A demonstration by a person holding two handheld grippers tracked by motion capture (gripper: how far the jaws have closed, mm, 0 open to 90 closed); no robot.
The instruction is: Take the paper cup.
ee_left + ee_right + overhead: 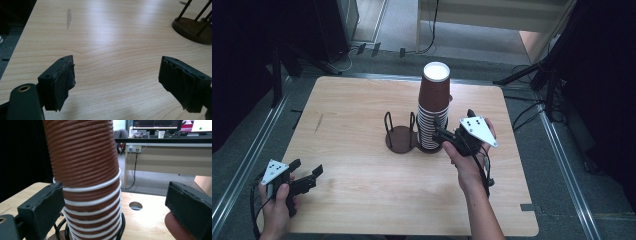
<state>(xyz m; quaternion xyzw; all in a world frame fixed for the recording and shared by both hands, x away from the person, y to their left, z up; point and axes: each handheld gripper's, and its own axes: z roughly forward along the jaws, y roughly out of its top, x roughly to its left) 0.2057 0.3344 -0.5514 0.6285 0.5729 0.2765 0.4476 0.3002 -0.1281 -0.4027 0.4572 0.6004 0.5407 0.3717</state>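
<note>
In the high view, a tall stack of ribbed brown paper cups with white rims (432, 107) stands just right of the frame's centre, seated in the right ring of a dark double-ring wire cup holder (401, 136) on the light wooden table (362, 180). The right gripper (443, 134) lies immediately right of the stack's lower part, its tips at the cups' side, held by a hand coming up from the bottom edge. The left gripper (307, 170) sits at the lower left, well apart from the cups, over bare wood.

In the left gripper view, its two black jaws stand wide with only table grain between them; the holder's dark base (192, 28) shows at the upper right.

In the right gripper view, the stack (87, 177) fills the centre-left and leans slightly. The left pad (42, 207) sits against or just beside the cups' white rims; contact is hard to judge. The right pad (190, 207) stands clear, with open space between it and the cups, so the jaws are spread and grip nothing.
</note>
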